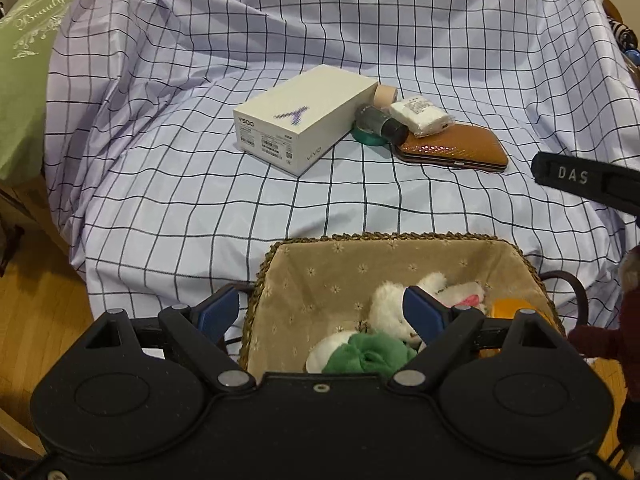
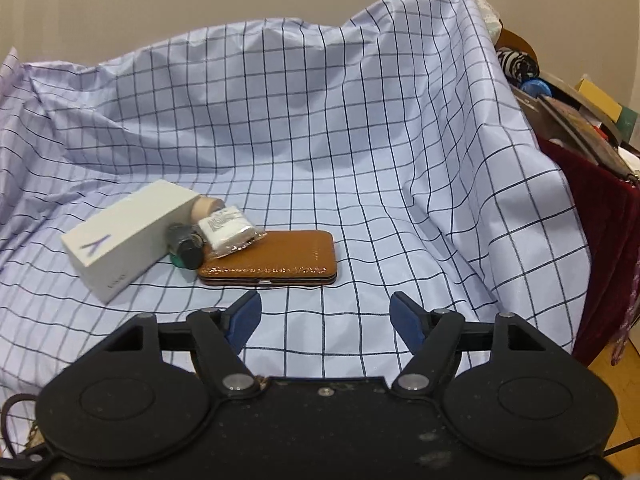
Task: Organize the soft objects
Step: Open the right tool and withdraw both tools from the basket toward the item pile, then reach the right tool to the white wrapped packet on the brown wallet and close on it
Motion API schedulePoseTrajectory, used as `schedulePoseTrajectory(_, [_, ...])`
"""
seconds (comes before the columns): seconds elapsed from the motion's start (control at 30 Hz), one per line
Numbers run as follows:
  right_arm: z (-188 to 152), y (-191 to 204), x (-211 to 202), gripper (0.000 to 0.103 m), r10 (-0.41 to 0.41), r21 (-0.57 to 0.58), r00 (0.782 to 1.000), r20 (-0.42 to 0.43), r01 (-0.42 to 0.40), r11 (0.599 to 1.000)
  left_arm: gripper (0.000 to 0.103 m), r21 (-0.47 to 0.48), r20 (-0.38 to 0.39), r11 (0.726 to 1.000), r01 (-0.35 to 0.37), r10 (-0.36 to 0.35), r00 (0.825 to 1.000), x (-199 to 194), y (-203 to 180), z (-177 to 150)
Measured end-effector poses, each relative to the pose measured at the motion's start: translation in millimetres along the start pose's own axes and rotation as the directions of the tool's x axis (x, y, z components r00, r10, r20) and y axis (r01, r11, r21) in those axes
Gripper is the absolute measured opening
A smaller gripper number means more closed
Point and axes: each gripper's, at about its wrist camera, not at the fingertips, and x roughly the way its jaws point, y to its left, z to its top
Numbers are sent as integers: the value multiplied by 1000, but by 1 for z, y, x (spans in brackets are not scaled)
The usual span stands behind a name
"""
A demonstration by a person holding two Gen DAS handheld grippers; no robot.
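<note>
Soft toys are gathered in the near lined basket (image 1: 280, 268) as the left gripper (image 1: 320, 312) and right gripper (image 2: 326, 320) are held with jaws apart and empty, hard items left behind.

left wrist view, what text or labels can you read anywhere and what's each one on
"Y500": side of the white phone box, upper left corner.
"vivo": the same box's lower right side, faint.
"Beauty": green bag at the left edge, in pale script.
"DAS": black gripper finger coming in from the right.
Barcode stickers and fine print on the box: too small to read.
Print on the wrapped white packet: too blurred to read.
</note>
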Motion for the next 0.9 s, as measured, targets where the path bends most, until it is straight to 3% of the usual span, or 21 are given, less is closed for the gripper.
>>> schedulePoseTrajectory(0.27, [-5, 13, 19, 70, 61, 3, 997, -50, -61, 998, 86, 0, -24, 1000, 3, -3, 1000, 22, 4, 18])
schedulePoseTrajectory(0.4, [0, 6, 23, 70, 248, 147, 962, -113, -231, 962, 86, -11, -29, 1000, -3, 3, 1000, 30, 9, 27])
schedulePoseTrajectory(0.43, [2, 5, 22, 70, 252, 161, 962, -105, -233, 959, 86, -13, -30, 1000, -5, 5, 1000, 32, 11, 28])
schedulePoseTrajectory(0.53, [7, 9, 15, 70, 138, 112, 990, -25, -135, 985, 86, -20, -36, 1000, -6, 5, 999, 37, 14, 32])
schedulePoseTrajectory(0.67, [13, 4, 13, 73, 20, 92, 998, 58, -25, 995, 86, -16, -42, 1000, 0, 0, 999, 43, 13, 35])
schedulePoseTrajectory(0.77, [16, -4, 20, 76, -29, 103, 998, 58, 23, 994, 86, -15, -48, 1000, 7, -8, 999, 46, 10, 37])
schedulePoseTrajectory(0.9, [9, -9, 37, 76, -50, 74, 999, -11, 51, 996, 86, -3, -55, 1000, 15, -16, 998, 48, 6, 37])
